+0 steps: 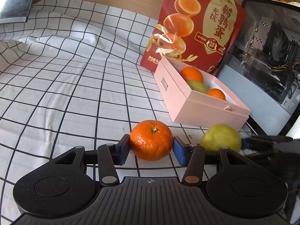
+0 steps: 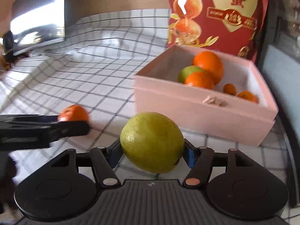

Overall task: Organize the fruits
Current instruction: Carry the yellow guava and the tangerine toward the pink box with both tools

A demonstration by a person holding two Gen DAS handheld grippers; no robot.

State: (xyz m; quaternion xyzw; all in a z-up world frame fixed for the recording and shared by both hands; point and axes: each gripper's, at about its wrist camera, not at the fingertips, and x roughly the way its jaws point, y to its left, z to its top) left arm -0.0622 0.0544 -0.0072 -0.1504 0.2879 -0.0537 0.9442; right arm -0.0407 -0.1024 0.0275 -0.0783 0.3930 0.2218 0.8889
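My left gripper (image 1: 151,146) is shut on an orange mandarin (image 1: 151,139), its blue pads against both sides, just above the checked cloth. My right gripper (image 2: 152,150) is shut on a green lemon (image 2: 151,142) and holds it off the cloth. The lemon also shows in the left wrist view (image 1: 221,138), right of the mandarin. The mandarin shows in the right wrist view (image 2: 73,113) at left, behind the left gripper's finger. The pink box (image 2: 196,116) ahead of the lemon holds several oranges and a green fruit; it also shows in the left wrist view (image 1: 195,106).
A red snack bag (image 1: 196,24) stands behind the box. A computer case (image 1: 268,60) stands at the right. The white checked cloth (image 1: 75,78) stretches to the left, with a dark screen (image 2: 37,22) at its far end.
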